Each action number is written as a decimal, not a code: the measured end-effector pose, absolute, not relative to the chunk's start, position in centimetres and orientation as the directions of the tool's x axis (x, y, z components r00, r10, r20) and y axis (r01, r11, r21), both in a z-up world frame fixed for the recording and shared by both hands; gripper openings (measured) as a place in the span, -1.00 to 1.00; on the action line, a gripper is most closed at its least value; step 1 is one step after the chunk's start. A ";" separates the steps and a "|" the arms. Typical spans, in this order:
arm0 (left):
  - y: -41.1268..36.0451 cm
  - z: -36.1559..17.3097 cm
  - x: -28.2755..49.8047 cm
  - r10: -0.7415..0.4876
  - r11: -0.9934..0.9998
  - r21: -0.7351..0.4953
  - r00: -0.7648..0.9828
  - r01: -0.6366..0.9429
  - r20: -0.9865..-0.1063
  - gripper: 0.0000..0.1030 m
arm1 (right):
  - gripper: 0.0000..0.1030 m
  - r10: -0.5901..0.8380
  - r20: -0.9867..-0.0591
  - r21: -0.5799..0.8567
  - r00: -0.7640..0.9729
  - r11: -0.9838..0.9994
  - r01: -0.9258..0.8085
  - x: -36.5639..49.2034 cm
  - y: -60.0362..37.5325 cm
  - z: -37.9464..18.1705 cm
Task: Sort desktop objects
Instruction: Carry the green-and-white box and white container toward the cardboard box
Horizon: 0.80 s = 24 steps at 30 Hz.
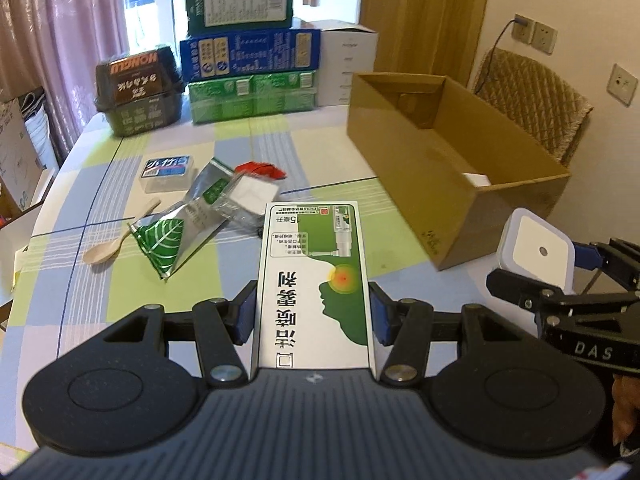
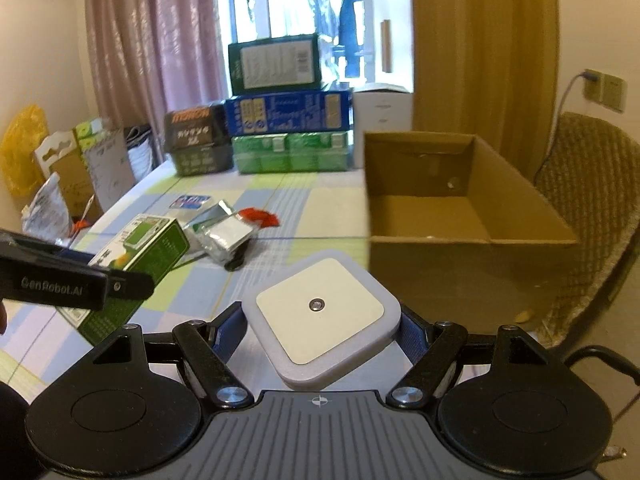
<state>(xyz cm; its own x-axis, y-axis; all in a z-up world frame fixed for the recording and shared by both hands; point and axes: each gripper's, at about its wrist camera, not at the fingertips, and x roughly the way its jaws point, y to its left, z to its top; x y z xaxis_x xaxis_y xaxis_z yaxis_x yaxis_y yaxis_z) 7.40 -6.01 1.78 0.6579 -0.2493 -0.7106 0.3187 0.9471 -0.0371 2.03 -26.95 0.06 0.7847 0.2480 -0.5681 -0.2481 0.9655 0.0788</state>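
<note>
My left gripper [image 1: 312, 312] is shut on a white and green medicine box [image 1: 314, 276], held flat above the table. My right gripper [image 2: 322, 328] is shut on a square white and grey device [image 2: 322, 316], which also shows at the right of the left wrist view [image 1: 538, 248]. An open cardboard box [image 1: 452, 160] stands on the table's right side [image 2: 460, 208]; it is in front of both grippers. A white item [image 1: 478, 179] lies in its near corner. On the checked tablecloth lie a foil packet [image 1: 180, 228], a wooden spoon [image 1: 120, 236], a small blue-lidded case [image 1: 168, 172] and a red wrapper [image 1: 260, 169].
Stacked green and blue cartons [image 1: 248, 52], a dark noodle pack [image 1: 138, 88] and a white box [image 1: 348, 64] line the table's far edge. A chair with a quilted cover [image 1: 532, 100] stands behind the cardboard box. Bags and boxes [image 2: 60, 176] sit on the floor at the left.
</note>
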 end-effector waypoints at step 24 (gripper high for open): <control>-10.7 2.7 5.7 -0.312 0.913 -0.040 0.632 0.406 -0.710 -0.03 | 0.46 0.191 -0.552 0.136 0.812 0.981 -0.139 1.5 -31.4 1.7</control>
